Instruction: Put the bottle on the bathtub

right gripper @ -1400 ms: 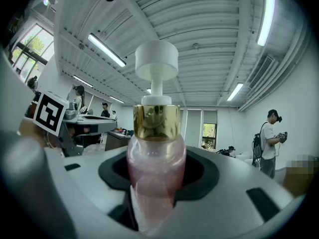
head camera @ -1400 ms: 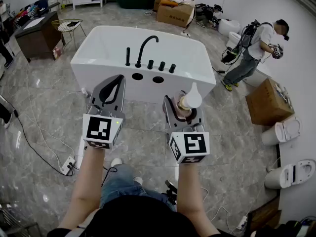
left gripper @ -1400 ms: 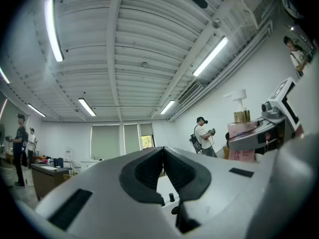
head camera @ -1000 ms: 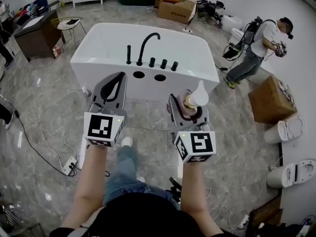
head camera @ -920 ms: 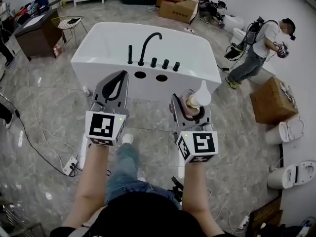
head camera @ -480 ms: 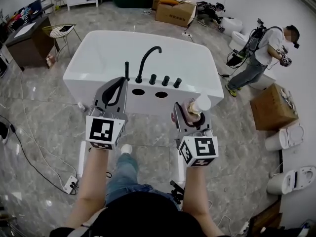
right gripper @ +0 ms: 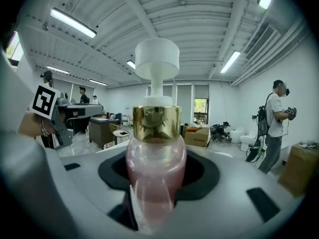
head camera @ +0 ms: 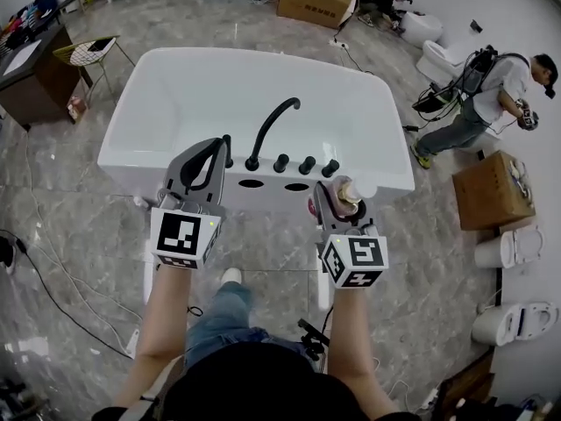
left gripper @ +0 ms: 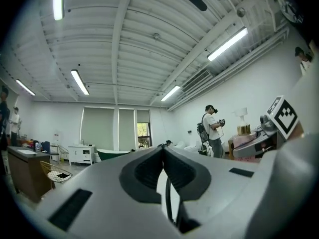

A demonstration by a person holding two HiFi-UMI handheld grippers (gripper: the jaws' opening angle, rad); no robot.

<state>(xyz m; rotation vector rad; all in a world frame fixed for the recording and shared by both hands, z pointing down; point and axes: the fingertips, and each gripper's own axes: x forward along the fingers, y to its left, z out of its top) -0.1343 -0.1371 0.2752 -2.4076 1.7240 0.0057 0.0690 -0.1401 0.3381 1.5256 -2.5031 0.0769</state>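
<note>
The white bathtub (head camera: 386, 143) stands ahead, with a black curved faucet (head camera: 272, 125) and black knobs (head camera: 307, 164) on its near deck. My right gripper (head camera: 342, 193) is shut on a pink bottle (head camera: 350, 187) with a gold collar and white pump top. It holds the bottle upright just in front of the deck's right part. In the right gripper view the bottle (right gripper: 155, 143) fills the space between the jaws. My left gripper (head camera: 215, 142) is shut and holds nothing; its tips reach the deck's left part. In the left gripper view its tips (left gripper: 163, 151) meet.
A person (head camera: 491, 86) stands at the right beyond the tub. A cardboard box (head camera: 486, 187) and toilets (head camera: 508, 244) line the right side. A desk (head camera: 31, 68) and chair (head camera: 92, 51) stand at the left, and cables (head camera: 53, 270) lie on the grey floor.
Both grippers have come forward to the bathtub's near edge, which now lies right at their tips. The bottle stays in the right gripper; the left stays shut.
</note>
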